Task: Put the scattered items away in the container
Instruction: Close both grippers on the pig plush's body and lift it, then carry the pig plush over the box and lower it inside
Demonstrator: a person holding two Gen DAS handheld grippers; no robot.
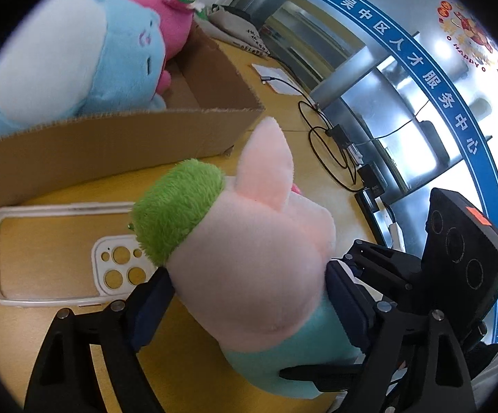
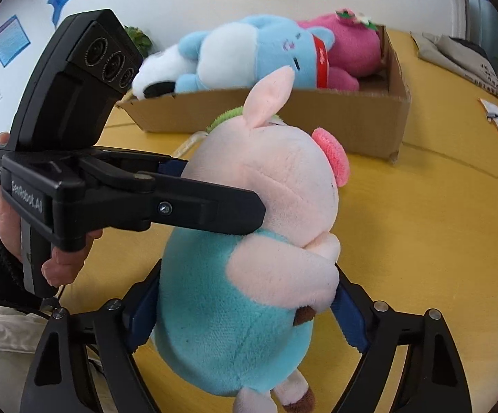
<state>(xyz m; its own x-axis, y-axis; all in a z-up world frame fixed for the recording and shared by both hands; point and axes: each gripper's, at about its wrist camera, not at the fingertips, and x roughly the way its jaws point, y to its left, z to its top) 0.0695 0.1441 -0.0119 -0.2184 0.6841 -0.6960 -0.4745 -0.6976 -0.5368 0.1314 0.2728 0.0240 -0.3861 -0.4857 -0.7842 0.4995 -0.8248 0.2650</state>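
A pink pig plush [image 1: 249,258] with a teal body [image 2: 231,309] and a green tuft hangs above the yellow table, held by both grippers. My left gripper [image 1: 249,296] is shut on its head, a pad pressing on each side. My right gripper [image 2: 245,313] is shut on the teal body lower down. Behind stands an open cardboard box [image 1: 111,144] [image 2: 352,120]. In the box lie a blue plush [image 1: 76,62] [image 2: 259,51], a magenta plush [image 1: 173,27] [image 2: 348,48] and a white-and-black plush [image 2: 156,75]. A clear phone case [image 1: 42,258] lies on the table before the box.
Black cables [image 1: 328,151] and a sheet of paper [image 1: 276,79] lie on the table to the right of the box, near a glass wall. A grey cloth bag [image 2: 462,58] sits at the far right. A person's hand [image 2: 11,216] holds the left gripper's handle.
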